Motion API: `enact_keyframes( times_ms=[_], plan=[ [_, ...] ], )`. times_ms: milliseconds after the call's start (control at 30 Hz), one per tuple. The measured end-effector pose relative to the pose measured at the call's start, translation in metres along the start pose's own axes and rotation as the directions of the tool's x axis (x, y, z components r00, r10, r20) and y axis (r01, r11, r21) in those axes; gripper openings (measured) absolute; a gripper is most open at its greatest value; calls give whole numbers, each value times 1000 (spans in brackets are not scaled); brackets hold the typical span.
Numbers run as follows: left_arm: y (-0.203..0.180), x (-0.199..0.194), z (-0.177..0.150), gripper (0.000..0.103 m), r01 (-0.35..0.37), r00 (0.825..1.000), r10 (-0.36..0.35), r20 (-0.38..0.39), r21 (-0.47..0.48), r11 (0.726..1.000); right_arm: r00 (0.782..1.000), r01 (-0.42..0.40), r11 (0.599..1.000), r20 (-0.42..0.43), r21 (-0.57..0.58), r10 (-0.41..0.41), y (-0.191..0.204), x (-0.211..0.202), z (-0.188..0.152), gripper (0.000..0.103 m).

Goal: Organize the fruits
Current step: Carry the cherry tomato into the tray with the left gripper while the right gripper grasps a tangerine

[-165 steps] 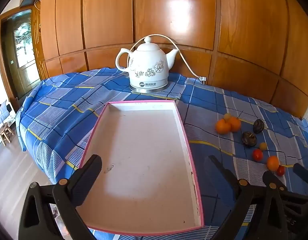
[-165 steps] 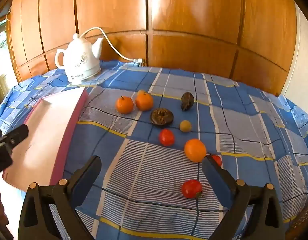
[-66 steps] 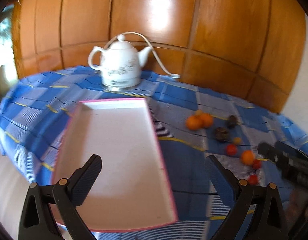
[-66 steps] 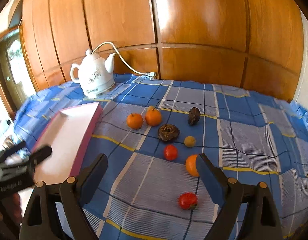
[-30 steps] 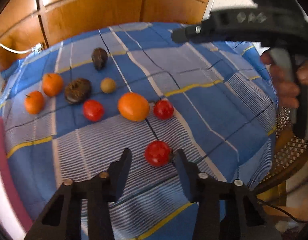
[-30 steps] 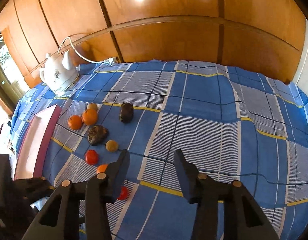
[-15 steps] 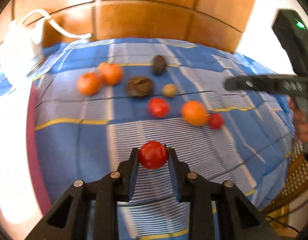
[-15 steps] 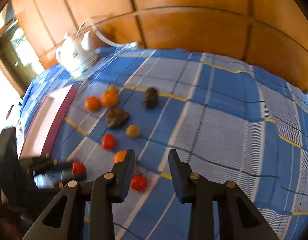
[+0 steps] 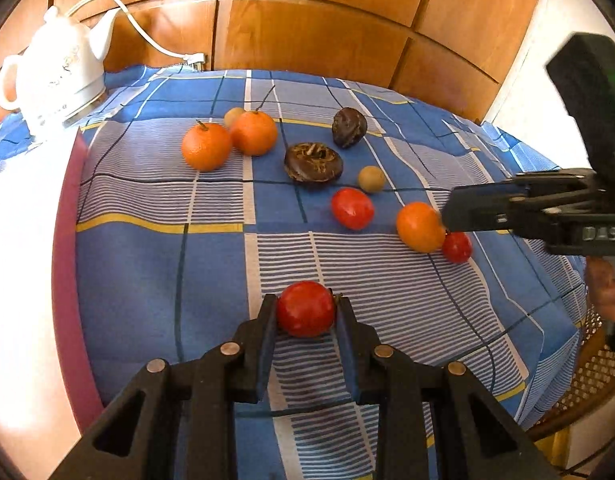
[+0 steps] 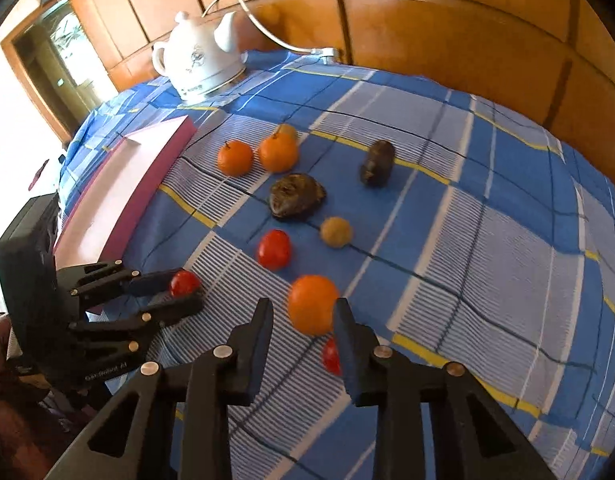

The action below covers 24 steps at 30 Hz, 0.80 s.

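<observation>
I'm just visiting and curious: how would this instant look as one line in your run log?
left gripper: shut on red tomato | right gripper: around orange, grip unclear | pink tray: no fruit seen

Pink tray [image 9: 65, 240] cut off at left edge of left wrist view, interior washed out white. Small red tomato [image 10: 330, 356] at lower centre of right wrist view half hidden behind gripper finger. Hand [image 9: 605, 290] at right edge cropped, blurred. Small yellowish fruit [image 10: 288, 130] mostly hidden behind tangerine [image 10: 278, 152].
</observation>
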<state>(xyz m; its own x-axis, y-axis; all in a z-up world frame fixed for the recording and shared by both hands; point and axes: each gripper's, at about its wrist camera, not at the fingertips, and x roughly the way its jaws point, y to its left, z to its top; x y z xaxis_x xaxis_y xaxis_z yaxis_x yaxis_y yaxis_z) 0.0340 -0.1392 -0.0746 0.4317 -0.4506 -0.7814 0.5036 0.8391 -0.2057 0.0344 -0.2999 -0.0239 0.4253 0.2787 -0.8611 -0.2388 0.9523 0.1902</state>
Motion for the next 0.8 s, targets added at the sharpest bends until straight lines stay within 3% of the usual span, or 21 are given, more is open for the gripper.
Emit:
enact_keyframes(
  times_ms=[100, 233, 367, 433, 533, 800],
  plan=[
    [0, -5, 2, 28, 5, 1000, -5, -1, 2, 1000, 997, 73, 997, -23, -36, -74, 4, 13, 8, 33],
    [7, -33, 9, 28, 30, 998, -29, 58, -7, 1000, 995, 83, 994, -48, -68, -86, 6, 25, 8, 35],
    [37, -69, 23, 28, 53, 991, -41, 127, -91, 994, 994, 78, 995, -71, -69, -82, 2, 32, 6, 35],
    [64, -87, 32, 28, 23, 987, 2, 160, -155, 988, 993, 88, 993, -70, -77, -93, 2, 33, 5, 35],
    [114, -101, 42, 28, -76, 978, 121, 169, -250, 965, 992, 100, 990, -66, -99, -107, 5, 34, 3, 35],
    [225, -79, 47, 28, -276, 949, 314, 24, -415, 867, 987, 142, 981, -58, -129, -151, 10, 35, 0, 35]
  ],
)
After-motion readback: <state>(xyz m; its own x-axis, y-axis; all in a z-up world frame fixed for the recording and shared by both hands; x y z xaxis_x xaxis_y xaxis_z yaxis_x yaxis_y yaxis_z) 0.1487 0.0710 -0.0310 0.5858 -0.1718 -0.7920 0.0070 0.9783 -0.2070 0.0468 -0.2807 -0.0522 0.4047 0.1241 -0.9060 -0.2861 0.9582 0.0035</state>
